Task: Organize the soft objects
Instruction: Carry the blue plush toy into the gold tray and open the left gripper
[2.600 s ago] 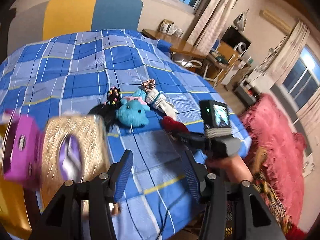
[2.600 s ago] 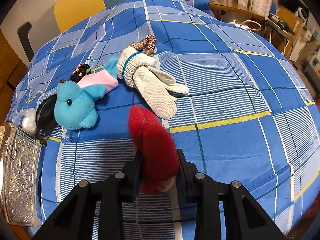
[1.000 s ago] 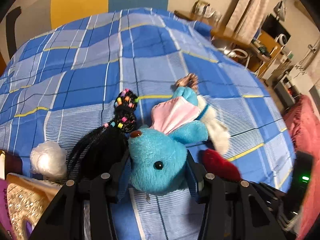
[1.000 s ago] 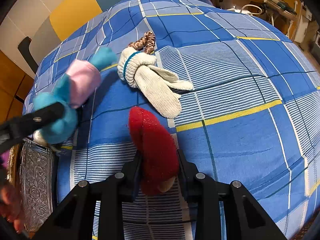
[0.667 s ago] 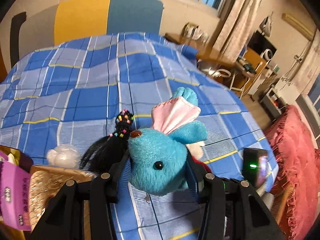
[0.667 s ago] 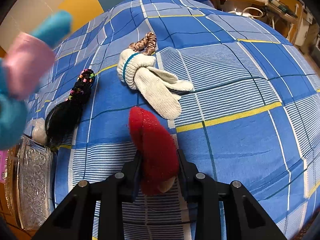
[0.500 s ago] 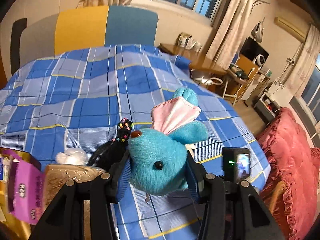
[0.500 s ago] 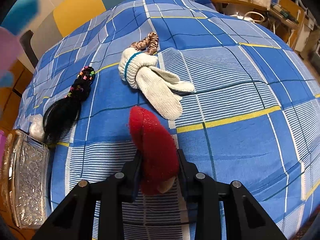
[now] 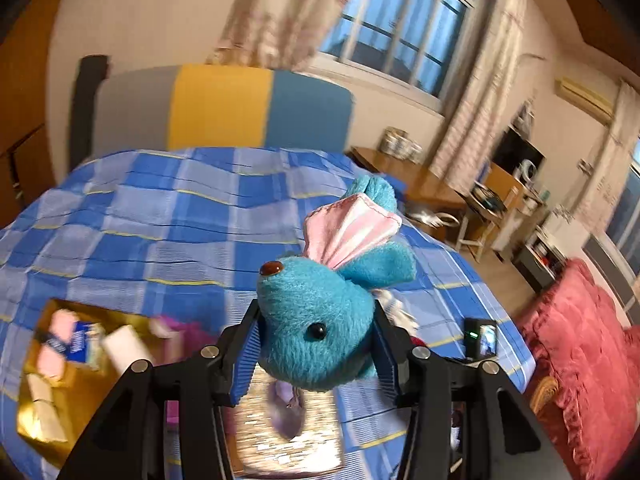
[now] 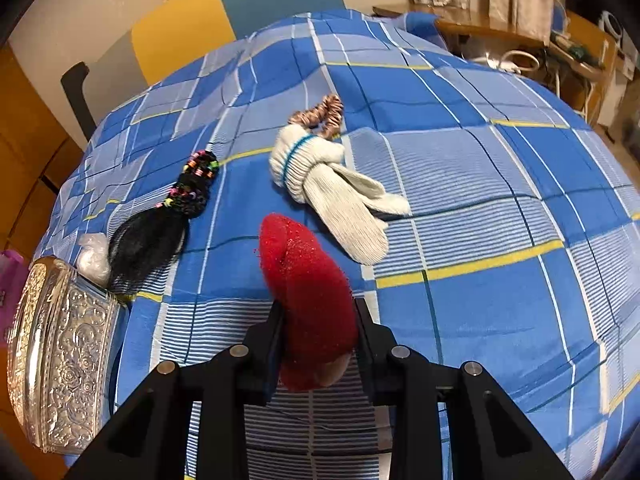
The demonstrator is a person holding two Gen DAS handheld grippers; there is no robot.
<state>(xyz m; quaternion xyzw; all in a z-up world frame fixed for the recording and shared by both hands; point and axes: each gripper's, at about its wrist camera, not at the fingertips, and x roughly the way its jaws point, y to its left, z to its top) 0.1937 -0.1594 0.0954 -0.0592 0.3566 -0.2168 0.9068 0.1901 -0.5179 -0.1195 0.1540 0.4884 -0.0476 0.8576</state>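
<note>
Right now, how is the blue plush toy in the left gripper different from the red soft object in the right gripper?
The blue plush toy is fluffy, with an eye, a brown nose and a pink ear lining; the red soft object is plain, without features. The toy is round and fills the left gripper widely; the red object is long and narrow in the right gripper. Both are soft and clamped between two fingers.

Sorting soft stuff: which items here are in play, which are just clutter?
In play: blue plush toy, red plush piece, white gloves, scrunchie, black beaded hairpiece.
Clutter: silver embossed box, desk, red blanket.
</note>
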